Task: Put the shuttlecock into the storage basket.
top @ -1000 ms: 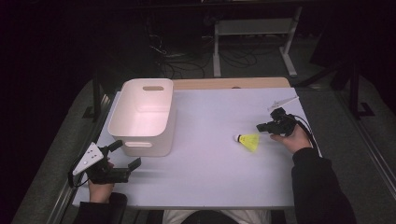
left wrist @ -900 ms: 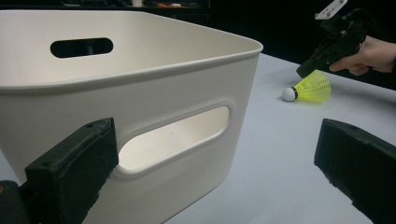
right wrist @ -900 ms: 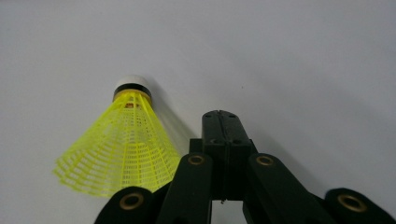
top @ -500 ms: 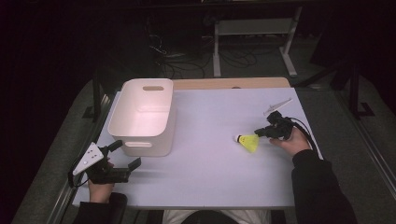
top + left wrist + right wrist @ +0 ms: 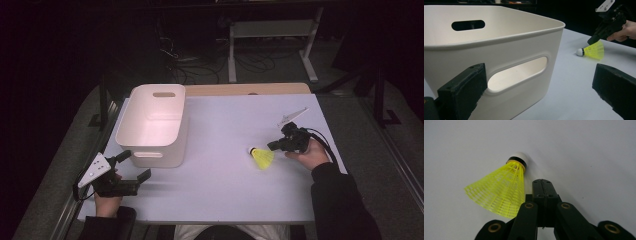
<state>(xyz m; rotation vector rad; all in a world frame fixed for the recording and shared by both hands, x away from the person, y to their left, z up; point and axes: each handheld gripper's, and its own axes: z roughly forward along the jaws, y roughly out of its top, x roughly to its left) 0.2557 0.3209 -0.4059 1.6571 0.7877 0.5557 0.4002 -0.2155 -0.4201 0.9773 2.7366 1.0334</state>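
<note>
While the right gripper [image 5: 274, 146] has dropped from its raised pose of a second ago to the bench [image 5: 220, 190], its fingers [image 5: 541, 185] now sit pressed together, tips just beside the skirt of the yellow shuttlecock [image 5: 262, 157] and gripping nothing. The right gripper view shows the closed tips alongside the mesh skirt, not around it; whether they touch it cannot be told. The shuttlecock lies on its side on the bench's right half, white cork pointing toward the bin, apparently unmoved over the last second. Judgement: the approach is made but no grasp is set; the fingers would need to open and straddle the skirt or cork before any lift toward the bin. The left gripper [image 5: 131, 167] rests at the near left edge, fingers [image 5: 461, 90] spread wide, pointed at the near wall of the white bin [image 5: 150, 150], holding nothing and unchanged in position. Count: one shuttlecock, one bin (interior appears empty), two grippers, one bench.
</note>
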